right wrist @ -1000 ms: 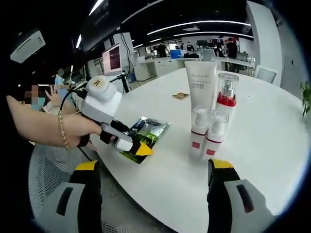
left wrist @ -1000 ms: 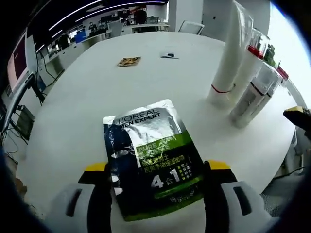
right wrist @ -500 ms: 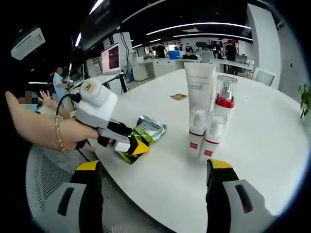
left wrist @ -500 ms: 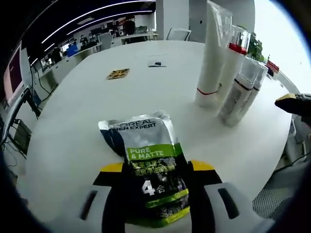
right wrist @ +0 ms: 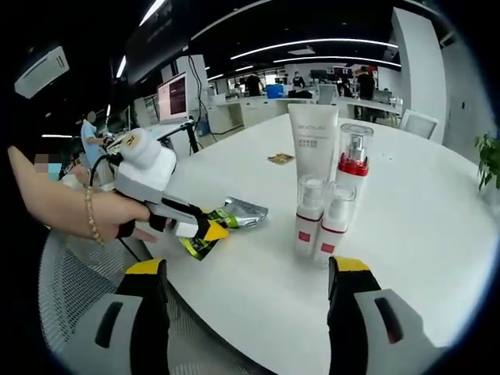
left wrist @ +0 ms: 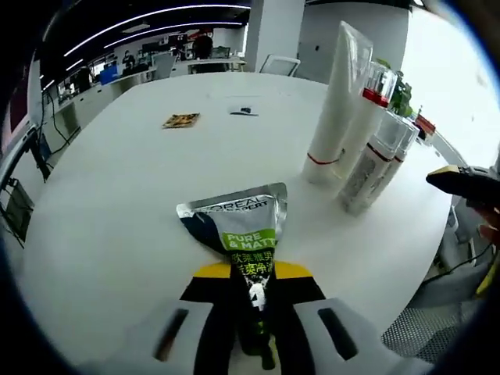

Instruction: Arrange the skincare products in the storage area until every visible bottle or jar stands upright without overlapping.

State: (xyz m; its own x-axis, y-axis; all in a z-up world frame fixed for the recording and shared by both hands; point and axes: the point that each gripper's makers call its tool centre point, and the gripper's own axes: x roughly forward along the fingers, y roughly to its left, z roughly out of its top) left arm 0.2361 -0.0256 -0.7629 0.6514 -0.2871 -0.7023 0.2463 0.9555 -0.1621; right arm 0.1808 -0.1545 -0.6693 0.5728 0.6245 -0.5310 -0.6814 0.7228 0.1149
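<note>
Clamped on the lower end of a silver-and-green sachet (left wrist: pixel 244 234), the left gripper (left wrist: pixel 251 291) rises from the bottom centre of the left gripper view, its yellow-tipped jaws pressed together on the pack. The sachet's long axis runs straight up the frame, away from the gripper, its sealed silver end at mid-frame, apparently tilted up off the white counter (left wrist: pixel 117 187). To the upper right stands a close cluster: a tall white tube (left wrist: pixel 337 101), a red-collared pump bottle (left wrist: pixel 367 109) and two slimmer clear-capped bottles (left wrist: pixel 376 160), all upright. The right gripper's yellow tip enters at the far right edge. A small brown packet (left wrist: pixel 180 120) lies flat at the upper left of the counter.

From the right gripper view, the right gripper (right wrist: pixel 244 273) stands open at the bottom, jaws wide apart and holding nothing. A hand (right wrist: pixel 117 217) at centre left holds the left gripper, which grips the sachet just off the counter edge. The upright cluster sits at centre, to the right of the sachet and well apart from it. The left gripper is plainly the nearer of the two to the sachet; the coming move likely turns on carrying the pack rightward toward the cluster and getting its long axis vertical, a doubtful stand for a soft pouch.
</note>
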